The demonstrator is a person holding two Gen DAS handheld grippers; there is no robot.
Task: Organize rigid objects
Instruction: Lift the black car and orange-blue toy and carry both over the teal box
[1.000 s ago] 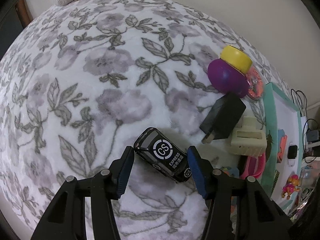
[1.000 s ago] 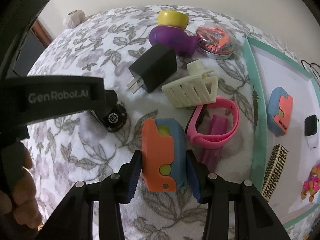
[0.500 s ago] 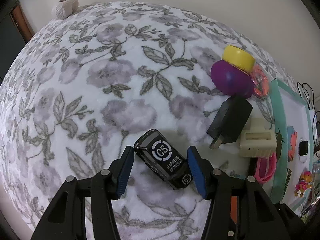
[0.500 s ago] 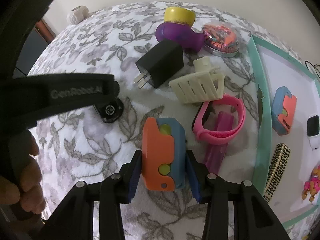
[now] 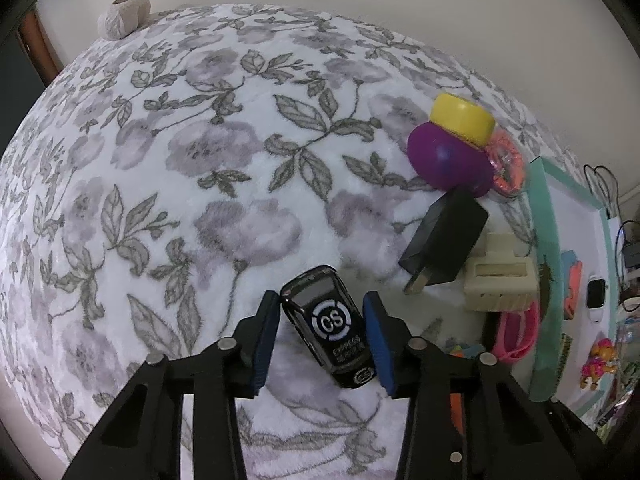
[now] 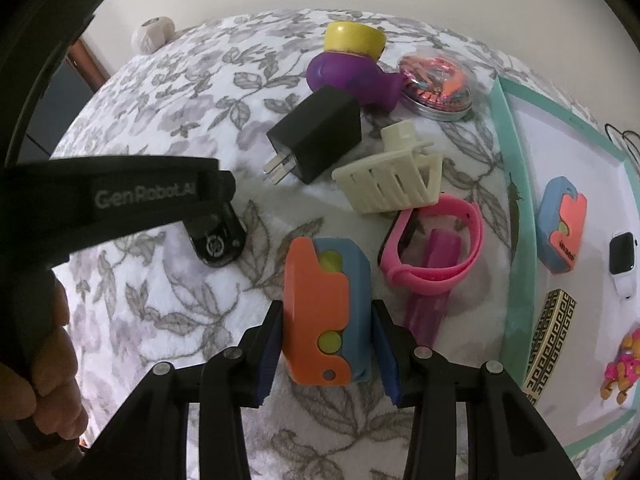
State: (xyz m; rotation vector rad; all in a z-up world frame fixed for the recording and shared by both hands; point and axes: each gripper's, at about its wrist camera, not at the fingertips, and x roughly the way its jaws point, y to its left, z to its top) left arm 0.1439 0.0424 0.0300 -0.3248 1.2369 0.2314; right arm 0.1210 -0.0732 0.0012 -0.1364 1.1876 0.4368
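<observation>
My left gripper [image 5: 322, 338] is shut on a black toy car [image 5: 330, 332] marked "CS", held just above the floral cloth; the car's rear also shows in the right wrist view [image 6: 218, 242]. My right gripper [image 6: 326, 344] is shut on an orange-and-blue block toy [image 6: 326, 308] with green dots. A teal-rimmed white tray [image 6: 506, 240] lies to the right and holds a second orange-and-blue block [image 6: 560, 226], a smartwatch [image 6: 622, 260], a patterned box [image 6: 550, 344] and a small figure [image 6: 622, 368].
On the cloth lie a black charger [image 6: 318, 136], a cream hair claw [image 6: 394, 178], a pink wristband [image 6: 434, 254] over a purple piece, a purple-and-yellow toy [image 6: 352, 64] and a round tin [image 6: 436, 82]. A yarn ball [image 5: 122, 16] sits at the far edge.
My left gripper's jaws have closed on the black toy car, which has turned more lengthwise between them. My right gripper has stayed shut on the block toy and has lifted slightly.
</observation>
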